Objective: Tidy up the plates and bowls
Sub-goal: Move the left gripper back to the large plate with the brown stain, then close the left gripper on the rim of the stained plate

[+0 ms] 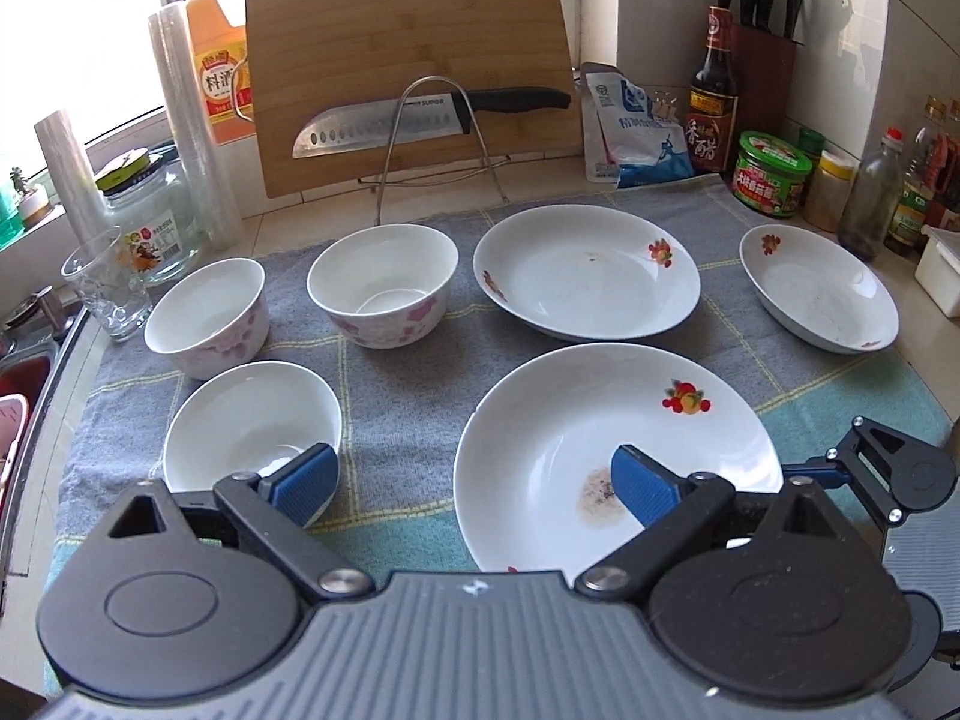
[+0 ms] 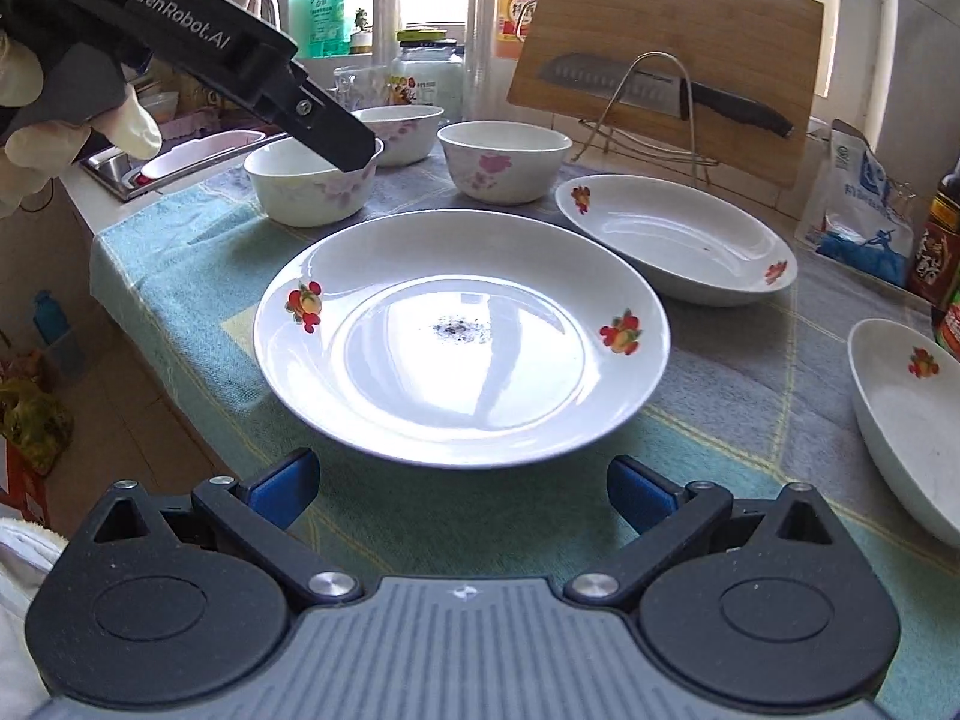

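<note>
- In the left wrist view the left gripper [image 1: 474,489] fills the bottom of the frame, its blue-padded fingers [image 1: 303,483] spread wide with nothing between them.
- Its left pad sits in front of a plain white bowl [image 1: 252,420] at lower left; its right pad overlaps the large white plate with fruit prints [image 1: 612,432] at lower centre, which has a brownish smear near its middle.
- Above them, on the grey-and-teal checked cloth [image 1: 408,384] covering the surface, stand two white bowls with pink flowers [image 1: 207,315] [image 1: 381,291], a second fruit-print plate [image 1: 585,273] at centre and a third [image 1: 819,288] at right.
- A bamboo cutting board [image 1: 408,66] with a black-handled knife [image 1: 420,117] leans at upper centre.
- In the right wrist view the right gripper [image 2: 462,489] is at the bottom, fingers [image 2: 282,489] spread and empty, just short of the large plate's near rim.
- At upper left of that view a gloved hand [image 2: 36,114] holds the other gripper, its tip over a bowl.
</note>
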`<state>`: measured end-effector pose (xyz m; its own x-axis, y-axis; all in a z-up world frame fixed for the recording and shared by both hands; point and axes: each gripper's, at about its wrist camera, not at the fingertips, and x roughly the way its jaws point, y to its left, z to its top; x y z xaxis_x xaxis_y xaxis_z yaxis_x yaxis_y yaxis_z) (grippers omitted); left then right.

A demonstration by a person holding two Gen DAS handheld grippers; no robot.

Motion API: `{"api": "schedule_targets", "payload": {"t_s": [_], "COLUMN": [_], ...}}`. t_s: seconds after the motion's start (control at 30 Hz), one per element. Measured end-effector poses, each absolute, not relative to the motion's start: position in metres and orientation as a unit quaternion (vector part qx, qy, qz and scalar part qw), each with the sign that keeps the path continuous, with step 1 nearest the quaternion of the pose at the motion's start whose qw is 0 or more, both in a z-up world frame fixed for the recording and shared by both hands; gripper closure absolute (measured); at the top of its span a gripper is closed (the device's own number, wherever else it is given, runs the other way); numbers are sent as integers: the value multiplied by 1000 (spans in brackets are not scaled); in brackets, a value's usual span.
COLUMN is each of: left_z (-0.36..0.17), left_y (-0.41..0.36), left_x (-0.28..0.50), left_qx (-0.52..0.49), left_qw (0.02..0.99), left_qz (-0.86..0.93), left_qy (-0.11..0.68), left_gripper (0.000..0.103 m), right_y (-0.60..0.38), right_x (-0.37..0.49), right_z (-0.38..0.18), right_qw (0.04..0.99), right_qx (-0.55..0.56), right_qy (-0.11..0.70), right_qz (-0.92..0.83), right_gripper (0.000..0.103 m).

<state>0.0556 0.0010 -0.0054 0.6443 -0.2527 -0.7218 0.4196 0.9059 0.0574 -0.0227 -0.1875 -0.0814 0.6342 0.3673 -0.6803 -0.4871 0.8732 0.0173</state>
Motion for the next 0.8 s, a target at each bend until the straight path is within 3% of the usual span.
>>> {"api": "schedule_targets", "payload": {"t_s": [0.8], "left_z": [-48], "left_y": [-15], "left_x": [136], "left_qx": [137], "left_qw": [798], "left_qz": [-387], "left_qy": [440], "left_gripper": [6], "right_y": [-183], "right_x": [-16], "right_z": [-88], "right_qw": [911], "right_qx": [-64], "right_qy": [345], "right_qz": [215], "right_gripper": [0]}}
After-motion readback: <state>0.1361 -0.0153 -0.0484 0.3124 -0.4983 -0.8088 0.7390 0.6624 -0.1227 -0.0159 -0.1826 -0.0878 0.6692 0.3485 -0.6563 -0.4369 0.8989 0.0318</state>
